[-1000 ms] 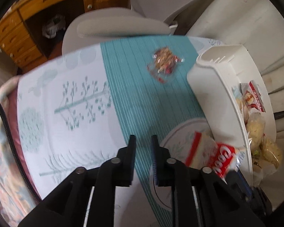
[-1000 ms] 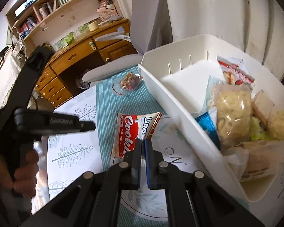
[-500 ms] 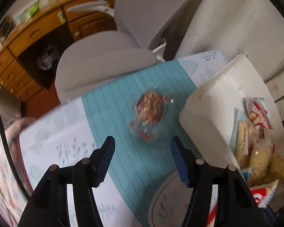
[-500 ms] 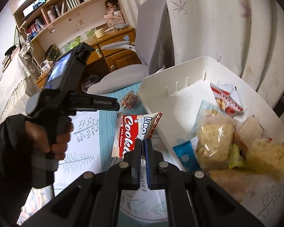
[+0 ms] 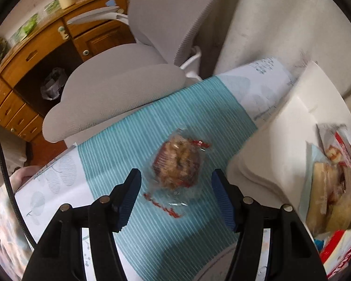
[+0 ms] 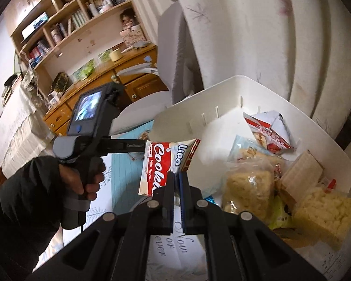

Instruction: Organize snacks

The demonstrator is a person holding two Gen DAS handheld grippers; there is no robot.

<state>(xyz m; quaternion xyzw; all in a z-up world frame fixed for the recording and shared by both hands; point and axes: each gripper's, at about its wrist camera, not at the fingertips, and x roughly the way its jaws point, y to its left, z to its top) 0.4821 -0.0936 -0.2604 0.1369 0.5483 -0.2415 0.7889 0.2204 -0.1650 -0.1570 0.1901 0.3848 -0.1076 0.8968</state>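
A clear-wrapped nut snack (image 5: 176,164) lies on the teal runner (image 5: 133,145). My left gripper (image 5: 175,193) is open, its fingers on either side of the snack, just above it. My right gripper (image 6: 177,178) is shut on a red and white Lipo cookie packet (image 6: 160,164) and holds it in the air beside the near rim of the white basket (image 6: 264,93). The basket also shows at the right of the left wrist view (image 5: 292,126). It holds several wrapped snacks (image 6: 250,187).
A grey office chair (image 5: 119,89) stands past the table's far edge, with a wooden desk (image 5: 35,53) behind it. A white curtain (image 6: 269,35) hangs behind the basket. The left hand and its gripper body (image 6: 89,126) are left of the packet.
My left gripper opened and moved forward until its fingers stood around the nut snack. My right gripper lifted the cookie packet off the table to the height of the basket's rim.
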